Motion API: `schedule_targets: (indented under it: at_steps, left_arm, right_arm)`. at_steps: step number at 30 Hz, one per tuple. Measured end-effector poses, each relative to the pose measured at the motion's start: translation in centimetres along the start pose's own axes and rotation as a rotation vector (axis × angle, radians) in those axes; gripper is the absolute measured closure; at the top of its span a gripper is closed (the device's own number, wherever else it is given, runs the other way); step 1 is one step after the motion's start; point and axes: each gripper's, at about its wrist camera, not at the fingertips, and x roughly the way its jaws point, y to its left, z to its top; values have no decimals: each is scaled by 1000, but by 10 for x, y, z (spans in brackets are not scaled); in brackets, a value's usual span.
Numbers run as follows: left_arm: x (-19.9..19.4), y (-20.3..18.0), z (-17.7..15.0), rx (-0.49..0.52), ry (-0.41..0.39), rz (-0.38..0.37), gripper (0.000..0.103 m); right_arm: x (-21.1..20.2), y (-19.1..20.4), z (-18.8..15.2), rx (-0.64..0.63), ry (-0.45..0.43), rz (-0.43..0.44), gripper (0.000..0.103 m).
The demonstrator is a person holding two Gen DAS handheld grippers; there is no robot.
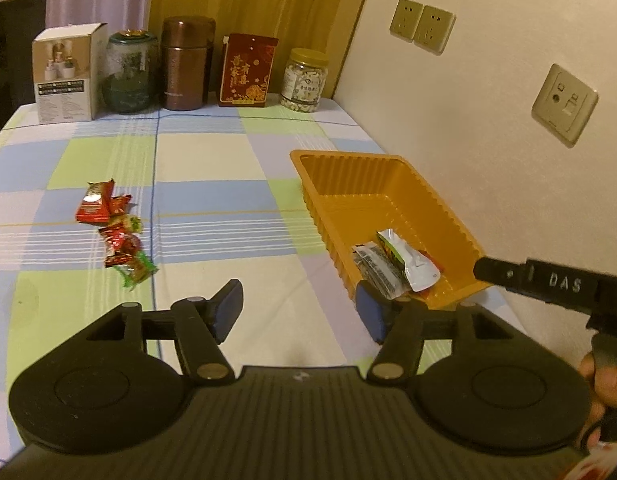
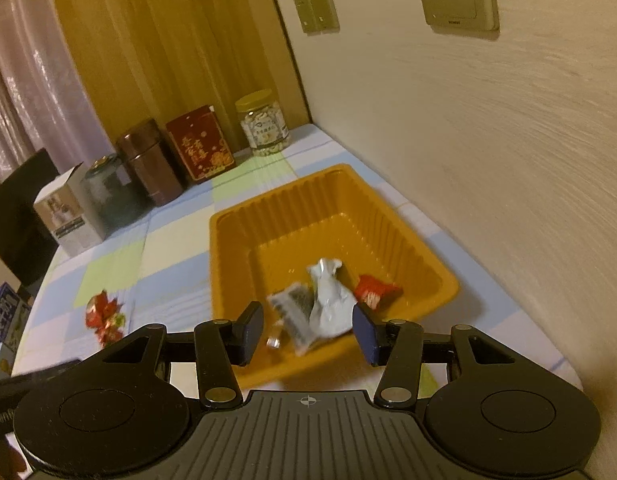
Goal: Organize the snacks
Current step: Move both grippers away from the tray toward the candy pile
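Your left gripper (image 1: 298,310) hangs over the checked tablecloth (image 1: 212,184) with its two blue pads spread wide and nothing between them. Its right pad sits just in front of the near corner of the orange tray (image 1: 456,216).

Your right gripper (image 2: 308,330) is over the near edge of that tray (image 2: 236,240). Its pads are spread wide too, and they hold nothing.

Inside the tray, at the near end, you can see a silver pouch (image 2: 328,300), a grey packet (image 2: 294,310) touching it, and a red packet (image 2: 374,292) just beside them. This part of the right view is blurry, so you may not be able to tell if the silver pouch lies flat or is tipped up.

The other snacks are out on the cloth, well apart from the tray. There is a small pile of red and green wrapped snacks (image 1: 116,232) to the left.

At the far edge of the table stand a white box (image 1: 66,74), a green glass jar (image 1: 128,72), a brown tin (image 1: 186,62), a red box (image 1: 246,70) and a clear jar with a yellow lid (image 1: 304,80).

The tray sits beside the wall (image 1: 488,100).
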Motion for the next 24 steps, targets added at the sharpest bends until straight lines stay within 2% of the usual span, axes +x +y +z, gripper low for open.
schedule_targets:
  at_steps: [10, 24]
  left_arm:
    - [-43, 10, -12, -8, -27, 17, 40]
    - [-78, 40, -29, -33, -47, 64, 36]
  right_arm:
    - [-40, 25, -28, -33, 3, 0, 50]
    - [-53, 47, -45, -71, 17, 30, 46]
